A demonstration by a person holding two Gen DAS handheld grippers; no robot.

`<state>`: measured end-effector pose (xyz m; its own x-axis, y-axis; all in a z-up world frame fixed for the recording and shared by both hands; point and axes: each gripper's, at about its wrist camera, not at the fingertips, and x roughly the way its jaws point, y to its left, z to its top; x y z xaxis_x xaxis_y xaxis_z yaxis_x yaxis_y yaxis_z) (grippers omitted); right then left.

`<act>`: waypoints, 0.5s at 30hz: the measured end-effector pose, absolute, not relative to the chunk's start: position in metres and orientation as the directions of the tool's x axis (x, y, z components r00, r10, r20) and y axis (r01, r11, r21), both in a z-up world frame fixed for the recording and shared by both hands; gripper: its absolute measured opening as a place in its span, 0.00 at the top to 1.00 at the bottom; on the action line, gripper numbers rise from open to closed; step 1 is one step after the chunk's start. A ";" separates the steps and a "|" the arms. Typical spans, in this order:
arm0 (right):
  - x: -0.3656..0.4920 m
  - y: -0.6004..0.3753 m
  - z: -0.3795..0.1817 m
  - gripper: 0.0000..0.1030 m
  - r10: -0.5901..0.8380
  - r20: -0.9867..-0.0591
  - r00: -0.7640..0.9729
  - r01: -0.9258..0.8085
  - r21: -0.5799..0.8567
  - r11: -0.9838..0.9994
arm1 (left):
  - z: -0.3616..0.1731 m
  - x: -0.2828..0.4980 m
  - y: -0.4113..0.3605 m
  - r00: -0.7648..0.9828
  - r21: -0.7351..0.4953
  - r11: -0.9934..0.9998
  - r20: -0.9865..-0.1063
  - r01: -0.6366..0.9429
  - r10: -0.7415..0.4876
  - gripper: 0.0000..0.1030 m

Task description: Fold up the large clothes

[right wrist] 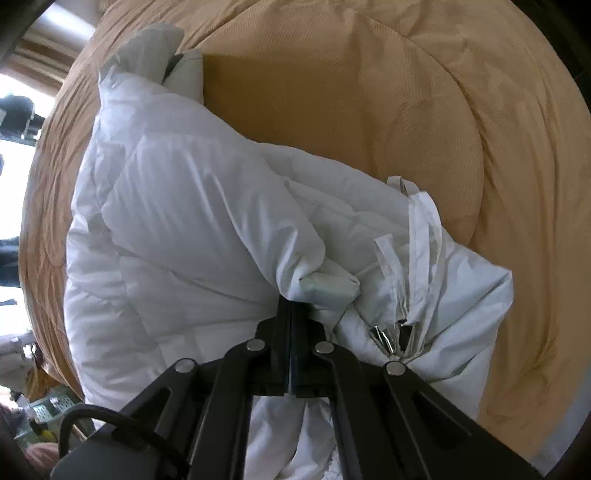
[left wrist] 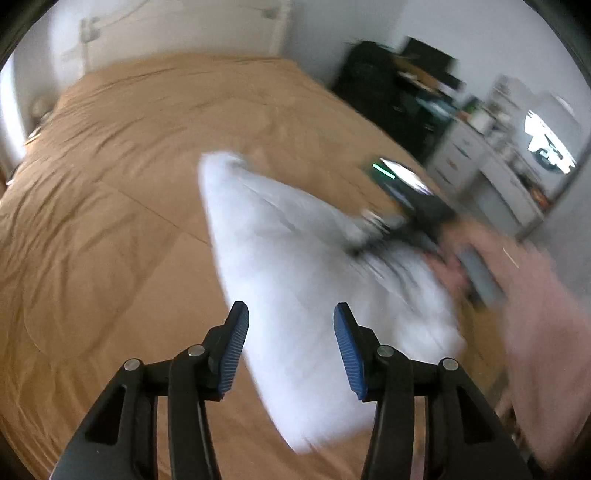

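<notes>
A white padded jacket (left wrist: pixel 280 258) lies bunched on a tan bedspread (left wrist: pixel 129 184). My left gripper (left wrist: pixel 291 308) hangs above it, open, with nothing between its blue pads (left wrist: pixel 236 343). In the blurred left wrist view the right gripper (left wrist: pixel 402 221) reaches into the jacket's far side, held by a hand in a pink sleeve (left wrist: pixel 535 314). In the right wrist view my right gripper (right wrist: pixel 290 301) points steeply down, shut on a fold of the jacket (right wrist: pixel 177 221). White straps with metal clips (right wrist: pixel 391 336) hang just right of its jaws.
The tan bedspread (right wrist: pixel 369 92) fills the space around the jacket. Past the bed's right side stand a dark shelf unit (left wrist: pixel 399 85) and white drawers (left wrist: pixel 491 162) with clutter. A white headboard wall (left wrist: pixel 177 29) is at the far end.
</notes>
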<state>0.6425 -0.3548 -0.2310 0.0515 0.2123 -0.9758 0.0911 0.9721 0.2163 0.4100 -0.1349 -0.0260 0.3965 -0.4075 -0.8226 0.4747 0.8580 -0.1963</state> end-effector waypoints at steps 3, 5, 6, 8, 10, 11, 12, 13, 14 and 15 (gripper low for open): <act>0.627 -0.360 -0.225 1.00 0.174 -0.981 0.085 0.084 0.181 0.980 | -0.041 0.472 -0.151 0.401 -0.220 0.866 -0.816 0.450 -0.416 0.54; 0.622 -0.354 -0.220 1.00 0.136 -0.985 0.109 0.076 0.145 0.986 | -0.061 0.507 -0.175 0.369 -0.243 0.859 -0.825 0.451 -0.428 0.55; 0.617 -0.351 -0.219 1.00 0.117 -0.986 0.122 0.073 0.127 0.989 | -0.071 0.523 -0.190 0.370 -0.206 0.861 -0.838 0.465 -0.401 0.55; 0.611 -0.348 -0.217 1.00 0.091 -0.986 0.138 0.077 0.103 0.992 | -0.101 0.549 -0.220 0.361 -0.119 0.867 -0.875 0.484 -0.322 0.55; 0.604 -0.347 -0.215 1.00 0.079 -0.986 0.150 0.079 0.092 0.993 | -0.142 0.565 -0.230 0.280 -0.134 0.877 -0.916 0.461 -0.287 0.57; 0.601 -0.348 -0.214 1.00 0.081 -0.985 0.153 0.086 0.094 0.992 | -0.153 0.569 -0.236 0.268 -0.125 0.882 -0.925 0.455 -0.269 0.56; 0.599 -0.350 -0.213 1.00 0.084 -0.984 0.155 0.099 0.100 0.990 | -0.163 0.571 -0.239 0.273 -0.095 0.880 -0.930 0.466 -0.245 0.56; 0.594 -0.351 -0.210 1.00 0.085 -0.984 0.157 0.115 0.103 0.988 | -0.168 0.571 -0.242 0.283 -0.068 0.877 -0.932 0.476 -0.227 0.56; 0.589 -0.353 -0.205 1.00 0.083 -0.982 0.170 0.116 0.104 0.988 | -0.170 0.569 -0.243 0.290 -0.050 0.874 -0.933 0.484 -0.214 0.56; 0.584 -0.354 -0.200 1.00 0.079 -0.980 0.185 0.112 0.101 0.989 | -0.171 0.571 -0.243 0.291 -0.047 0.875 -0.933 0.482 -0.210 0.56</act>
<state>0.5844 -0.3538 -0.2000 0.1854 0.0786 -0.9795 0.1123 0.9886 0.1006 0.5706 -0.2434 -0.1710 0.2911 -0.2102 -0.9333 0.4820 0.8749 -0.0468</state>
